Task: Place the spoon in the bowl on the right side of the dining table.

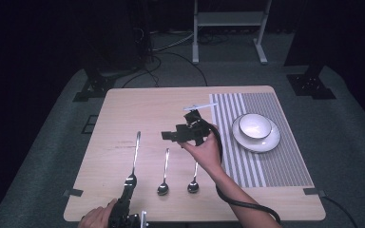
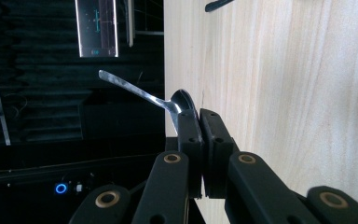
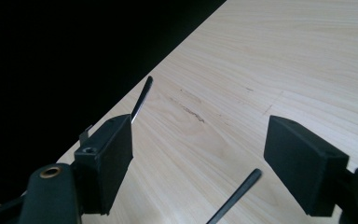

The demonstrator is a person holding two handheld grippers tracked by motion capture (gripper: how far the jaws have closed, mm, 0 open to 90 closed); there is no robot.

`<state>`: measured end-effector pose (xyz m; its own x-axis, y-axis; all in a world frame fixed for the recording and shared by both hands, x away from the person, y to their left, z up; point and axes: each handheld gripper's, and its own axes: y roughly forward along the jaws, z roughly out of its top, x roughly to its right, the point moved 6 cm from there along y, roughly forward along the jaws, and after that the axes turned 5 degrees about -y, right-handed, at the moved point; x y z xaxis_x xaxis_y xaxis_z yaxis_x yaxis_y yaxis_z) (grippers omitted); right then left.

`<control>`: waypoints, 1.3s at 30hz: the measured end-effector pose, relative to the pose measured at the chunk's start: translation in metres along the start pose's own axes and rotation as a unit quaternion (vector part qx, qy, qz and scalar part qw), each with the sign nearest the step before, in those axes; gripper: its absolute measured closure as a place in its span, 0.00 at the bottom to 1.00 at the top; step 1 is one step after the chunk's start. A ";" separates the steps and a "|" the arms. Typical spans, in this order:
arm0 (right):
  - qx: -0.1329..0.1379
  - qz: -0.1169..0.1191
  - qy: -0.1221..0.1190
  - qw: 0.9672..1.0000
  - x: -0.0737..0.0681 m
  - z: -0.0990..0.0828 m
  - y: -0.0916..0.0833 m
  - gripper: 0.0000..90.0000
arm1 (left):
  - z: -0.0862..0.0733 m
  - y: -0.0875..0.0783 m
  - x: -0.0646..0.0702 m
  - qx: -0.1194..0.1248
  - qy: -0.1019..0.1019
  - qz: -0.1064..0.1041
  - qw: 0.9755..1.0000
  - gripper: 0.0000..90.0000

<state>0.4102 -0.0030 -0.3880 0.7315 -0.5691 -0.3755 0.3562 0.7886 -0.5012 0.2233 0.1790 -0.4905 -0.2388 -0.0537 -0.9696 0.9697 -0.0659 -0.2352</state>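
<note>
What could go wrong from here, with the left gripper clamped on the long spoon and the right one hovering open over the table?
1. The left gripper pinches the long spoon only at the bowl's edge, so the spoon might pivot or slip when lifted.
2. The right gripper hangs open above the handle of the middle spoon; a descent off line may push it rather than grip it.
3. The right spoon lies close beside it, so it could get knocked.

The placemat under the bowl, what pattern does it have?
Grey and white stripes on the placemat, clearest in the high view.
</note>
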 end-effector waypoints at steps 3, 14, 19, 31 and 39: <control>-0.006 -0.001 -0.001 1.000 -0.003 0.001 0.009 0.25 | 0.001 0.000 0.000 0.001 0.001 0.000 1.000 0.98; -0.025 0.002 -0.008 1.000 -0.014 0.002 0.037 0.25 | 0.004 -0.002 -0.001 0.003 0.003 0.001 1.000 0.98; -0.034 0.002 -0.010 0.999 -0.019 0.001 0.047 0.25 | 0.005 -0.002 -0.001 0.005 0.004 0.000 1.000 0.98; -0.044 0.009 -0.009 0.999 -0.027 0.000 0.064 0.29 | 0.009 -0.004 -0.002 0.011 0.007 0.000 1.000 0.98; -0.043 0.016 -0.005 0.999 -0.030 0.001 0.071 0.43 | 0.014 -0.006 -0.002 0.019 0.007 0.002 1.000 0.98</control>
<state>0.4140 0.0708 -0.4114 0.7478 -0.5410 -0.3848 0.2817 0.7834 -0.5540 0.2176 0.1652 -0.4861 -0.2332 -0.0400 -0.9716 0.9681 -0.1031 -0.2282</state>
